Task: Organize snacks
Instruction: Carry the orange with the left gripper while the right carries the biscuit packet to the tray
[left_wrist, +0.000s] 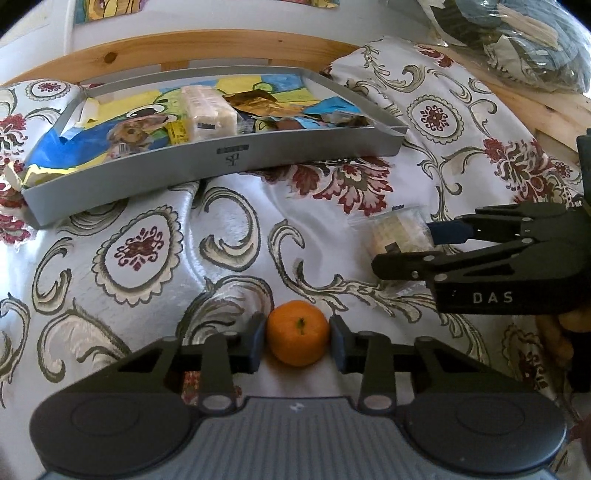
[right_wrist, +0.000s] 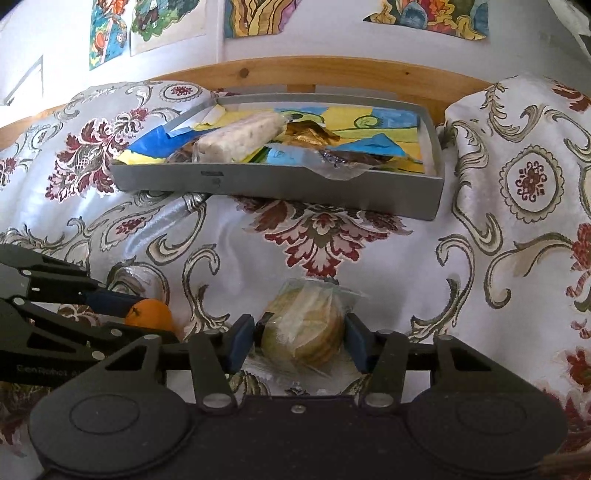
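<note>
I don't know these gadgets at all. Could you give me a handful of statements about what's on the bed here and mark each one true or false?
1. The orange sits between the fingers of the left gripper. True.
2. The right gripper straddles a wrapped stack of round biscuits. True.
3. The grey tray has nothing in it. False: it holds several wrapped snacks, including a pale bar.
4. The orange is already in the tray. False: it lies on the patterned bedspread, in front of the tray.
5. The tray stands on a bare wooden floor. False: it rests on the bedspread, near a wooden bed frame.
</note>
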